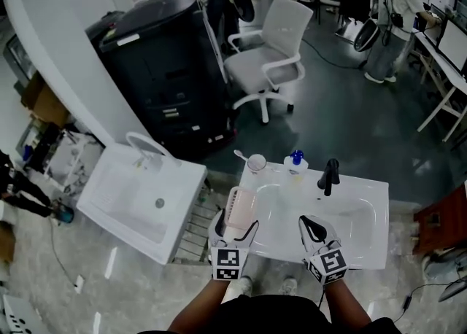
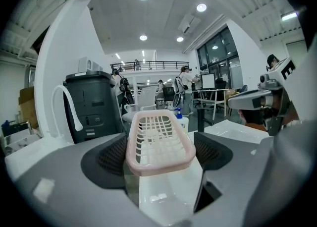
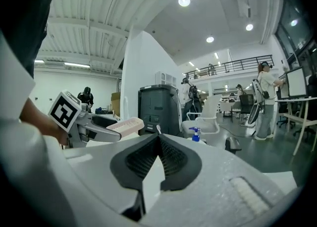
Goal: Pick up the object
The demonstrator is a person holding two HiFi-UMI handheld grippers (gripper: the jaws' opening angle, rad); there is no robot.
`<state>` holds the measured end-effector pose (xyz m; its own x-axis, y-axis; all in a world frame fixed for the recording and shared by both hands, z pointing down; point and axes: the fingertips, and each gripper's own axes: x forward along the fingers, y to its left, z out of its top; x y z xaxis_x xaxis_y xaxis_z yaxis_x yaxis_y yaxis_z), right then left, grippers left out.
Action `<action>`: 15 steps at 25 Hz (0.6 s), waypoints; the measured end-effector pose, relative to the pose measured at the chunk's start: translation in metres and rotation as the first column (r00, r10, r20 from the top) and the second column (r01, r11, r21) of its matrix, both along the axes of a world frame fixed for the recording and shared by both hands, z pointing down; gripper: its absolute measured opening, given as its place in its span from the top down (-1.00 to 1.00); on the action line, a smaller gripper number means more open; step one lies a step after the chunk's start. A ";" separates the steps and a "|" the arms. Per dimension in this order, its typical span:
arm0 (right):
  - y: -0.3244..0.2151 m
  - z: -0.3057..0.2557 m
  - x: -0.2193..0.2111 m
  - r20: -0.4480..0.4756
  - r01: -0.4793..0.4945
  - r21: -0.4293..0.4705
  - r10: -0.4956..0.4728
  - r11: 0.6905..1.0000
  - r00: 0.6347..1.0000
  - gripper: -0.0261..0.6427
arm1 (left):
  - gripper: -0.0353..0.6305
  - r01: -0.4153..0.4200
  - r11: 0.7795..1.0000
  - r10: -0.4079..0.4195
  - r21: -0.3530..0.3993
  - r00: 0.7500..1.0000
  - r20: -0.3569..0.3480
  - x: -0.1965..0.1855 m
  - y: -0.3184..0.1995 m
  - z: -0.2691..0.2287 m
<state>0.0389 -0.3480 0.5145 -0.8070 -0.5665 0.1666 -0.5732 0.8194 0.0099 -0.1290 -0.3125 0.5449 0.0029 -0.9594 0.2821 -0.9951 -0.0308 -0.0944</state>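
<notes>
The pale pink slotted plastic soap basket [image 2: 158, 141] is clamped by its near end between the pads of the left tongs [image 1: 235, 226], above the left rim of the white ceramic washbasin [image 1: 365, 197]. The right tongs [image 1: 312, 227] are pressed together on nothing and are held over the bowl. Since only one end is gripped, the basket is best carried level with a firm squeeze, so that the far end is not tipped against the basin rim during the lift.
</notes>
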 end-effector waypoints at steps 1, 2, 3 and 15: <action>-0.002 -0.007 0.000 0.007 -0.004 0.016 0.003 1.000 1.000 0.91 | -0.45 -0.001 1.000 0.001 0.018 1.000 0.001 -0.001 -0.001 -0.008; -0.004 -0.013 0.000 0.016 -0.007 0.030 0.006 1.000 1.000 0.91 | -0.45 -0.002 0.999 0.002 0.035 1.000 0.003 -0.001 -0.001 -0.015; -0.006 -0.019 0.000 0.024 -0.011 0.044 0.009 0.999 1.000 0.91 | -0.45 -0.002 0.999 0.002 0.052 1.000 0.006 -0.003 -0.001 -0.022; -0.009 -0.063 0.001 0.069 -0.031 0.154 0.020 0.988 0.997 0.91 | -0.45 0.002 0.986 -0.005 0.164 1.000 0.017 -0.004 0.000 -0.063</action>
